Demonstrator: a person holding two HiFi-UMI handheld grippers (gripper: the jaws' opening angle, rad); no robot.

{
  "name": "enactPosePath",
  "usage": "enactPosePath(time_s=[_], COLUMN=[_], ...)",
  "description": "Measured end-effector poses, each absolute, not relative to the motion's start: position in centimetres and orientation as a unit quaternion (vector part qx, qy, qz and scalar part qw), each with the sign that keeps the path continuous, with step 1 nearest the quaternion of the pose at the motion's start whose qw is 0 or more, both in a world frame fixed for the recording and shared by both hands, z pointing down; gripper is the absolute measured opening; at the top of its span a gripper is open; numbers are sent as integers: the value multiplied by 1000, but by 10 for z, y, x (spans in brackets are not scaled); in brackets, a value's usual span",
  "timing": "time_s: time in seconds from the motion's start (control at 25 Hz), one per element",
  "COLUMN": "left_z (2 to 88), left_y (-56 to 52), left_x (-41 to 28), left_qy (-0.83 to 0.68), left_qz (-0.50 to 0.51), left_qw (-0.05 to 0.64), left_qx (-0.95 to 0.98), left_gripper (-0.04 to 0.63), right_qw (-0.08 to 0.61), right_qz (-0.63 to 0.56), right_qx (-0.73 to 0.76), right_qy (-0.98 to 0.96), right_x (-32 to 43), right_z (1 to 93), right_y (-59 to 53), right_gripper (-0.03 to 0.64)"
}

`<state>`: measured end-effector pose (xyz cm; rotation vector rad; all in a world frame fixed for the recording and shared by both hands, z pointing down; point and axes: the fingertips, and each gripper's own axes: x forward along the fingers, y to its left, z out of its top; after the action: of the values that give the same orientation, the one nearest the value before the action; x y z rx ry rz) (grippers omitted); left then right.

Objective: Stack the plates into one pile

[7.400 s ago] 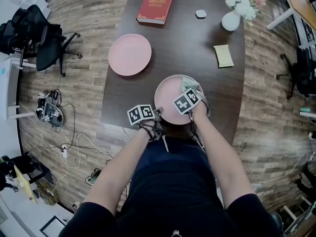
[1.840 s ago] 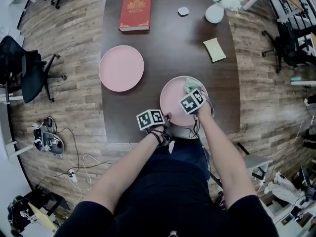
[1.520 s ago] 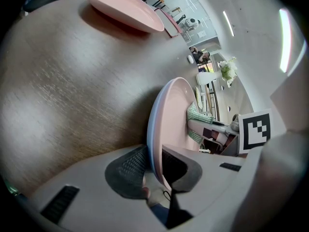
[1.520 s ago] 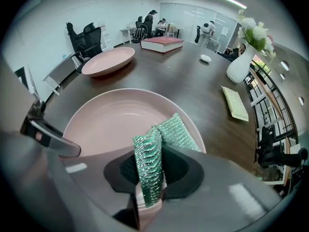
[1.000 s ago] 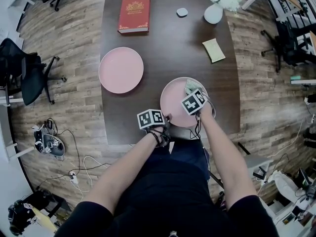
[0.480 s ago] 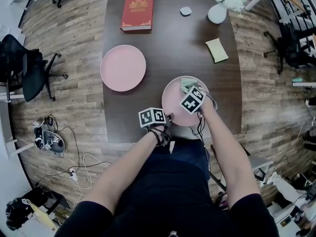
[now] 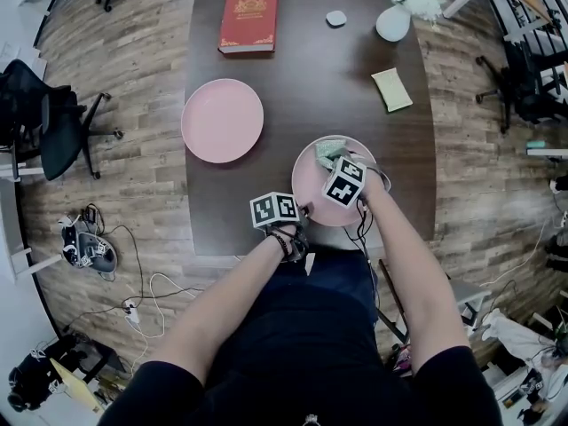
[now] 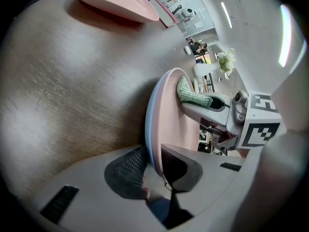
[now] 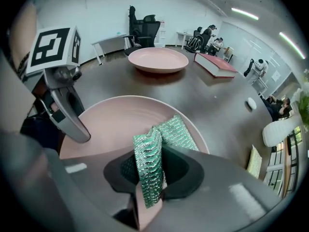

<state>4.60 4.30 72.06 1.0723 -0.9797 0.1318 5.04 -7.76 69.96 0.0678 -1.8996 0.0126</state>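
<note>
The near pink plate (image 7: 319, 193) sits at the table's front edge, and my left gripper (image 7: 303, 212) is shut on its near-left rim. In the left gripper view the pads (image 8: 129, 164) clamp the plate's rim (image 8: 153, 129). My right gripper (image 7: 331, 157) points steeply down over the plate's far side, shut on a green scrubbing sponge (image 7: 324, 148). In the right gripper view the sponge (image 9: 176, 129) stands folded between the jaws, its free end touching the plate (image 9: 111, 122). A second pink plate (image 7: 222, 120) lies bare at the table's left, also seen as the far plate (image 9: 157, 59).
A red book (image 7: 248, 5), a small white object (image 7: 335, 18) and a white vase of flowers (image 7: 393, 20) stand at the far end of the dark table (image 7: 311, 69). A yellow-green pad (image 7: 391, 89) lies at right. Office chairs and floor cables surround the table.
My right gripper has rolled about its own axis and carried the sponge a little to the left over the near plate. The left gripper keeps its hold on the rim, unmoved.
</note>
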Motion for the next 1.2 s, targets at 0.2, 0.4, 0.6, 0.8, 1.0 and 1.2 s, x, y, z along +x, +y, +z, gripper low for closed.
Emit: enactPosePath(time_s=[0.2, 0.4, 0.6, 0.8, 1.0, 1.2], left_z=[720, 720, 721, 722, 721, 721], left_y=[44, 45, 44, 44, 43, 43], left_x=[47, 47, 47, 47, 46, 46], left_qy=[-447, -448, -449, -449, -452, -453], left_qz=[60, 59, 58, 56, 54, 53], left_qw=[747, 748, 749, 750, 749, 751], left_qx=[488, 486, 484, 483, 481, 477], left_gripper=[63, 63, 63, 63, 63, 63], right_qw=[578, 580, 573, 568, 567, 564], right_qz=[-9, -24, -22, -23, -20, -16], right_qx=[1, -16, -34, -48, -50, -46], right_qy=[-816, -814, -819, -821, -822, -825], right_x=[46, 45, 38, 35, 33, 33], right_z=[698, 702, 697, 697, 696, 696], right_y=[-68, -64, -53, -45, -44, -45], right_gripper=[86, 86, 86, 86, 86, 86])
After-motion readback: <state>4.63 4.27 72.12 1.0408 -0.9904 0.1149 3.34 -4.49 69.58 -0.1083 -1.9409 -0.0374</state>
